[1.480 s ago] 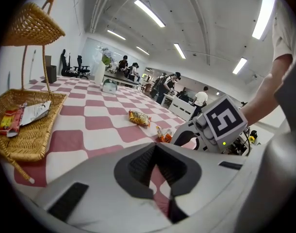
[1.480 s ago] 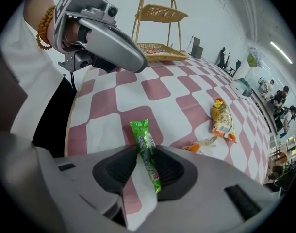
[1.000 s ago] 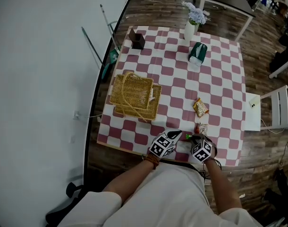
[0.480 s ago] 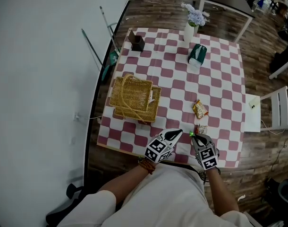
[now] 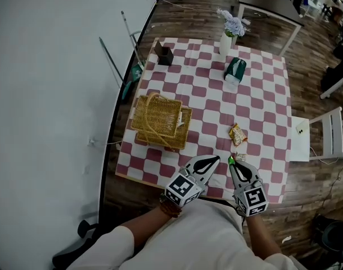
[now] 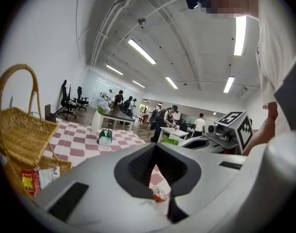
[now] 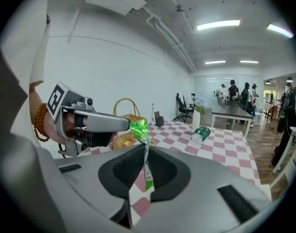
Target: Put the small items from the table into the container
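A wicker basket (image 5: 157, 121) with a handle stands at the left of the checked table (image 5: 256, 100); it shows at the left in the left gripper view (image 6: 19, 130). My right gripper (image 5: 232, 163) is shut on a thin green packet (image 7: 139, 130), its jaws still closing; the packet sticks up past the tips. To its left, my left gripper (image 5: 215, 160) is raised, jaws together and nothing in them. An orange snack packet (image 5: 237, 134) lies on the table ahead, and a smaller wrapped item (image 5: 239, 157) lies just beyond the right gripper.
A white vase of flowers (image 5: 228, 34), a green tissue box (image 5: 234, 69) and a dark box (image 5: 163, 54) stand at the far side. A packet (image 5: 180, 117) lies in the basket. A white chair (image 5: 324, 134) is right of the table. People stand in the background.
Both grippers have risen from the near table edge and now point out over the table. The green packet has come up in the right gripper.
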